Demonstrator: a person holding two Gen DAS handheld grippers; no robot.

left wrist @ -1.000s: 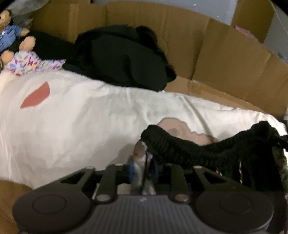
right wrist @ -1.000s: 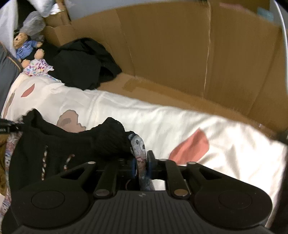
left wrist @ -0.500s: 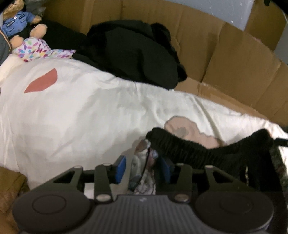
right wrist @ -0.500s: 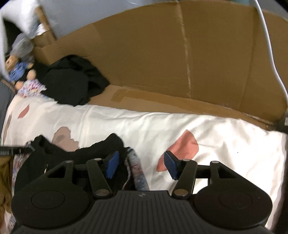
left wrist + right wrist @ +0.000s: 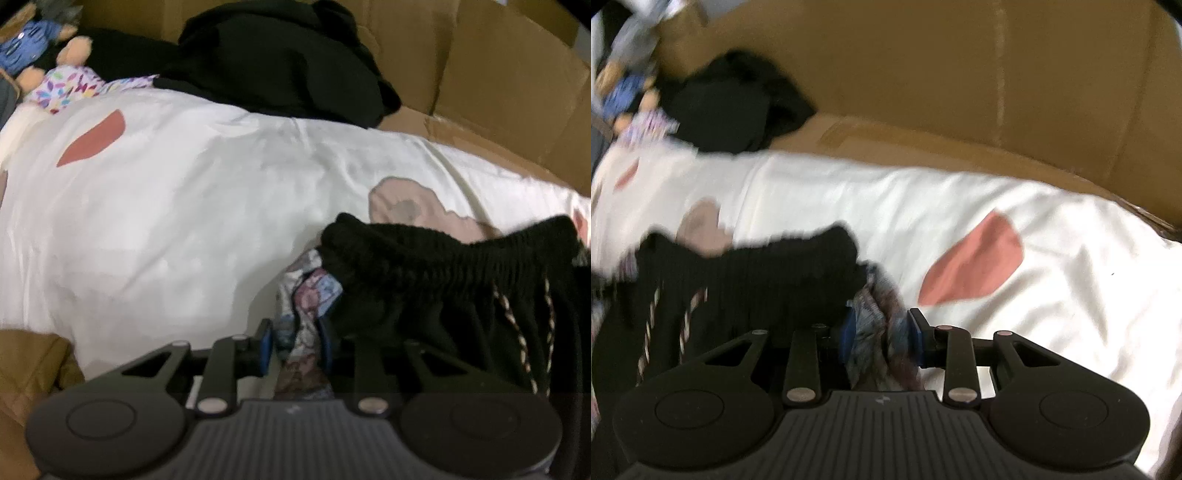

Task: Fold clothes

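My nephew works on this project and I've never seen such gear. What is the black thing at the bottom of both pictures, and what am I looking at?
It is a hand-held gripper with two fingers; a person carries one in each hand, and each has a wide-angle camera looking along its fingers. One picture comes from the left hand-held gripper, the other from the right hand-held gripper. Both have their blue pads on either side of a patterned cloth edge of a garment with a black waistband and drawstrings. The pads stand a little apart. The garment lies on a white sheet with pink patches. Behind are a black clothes pile, stuffed toys and cardboard walls.
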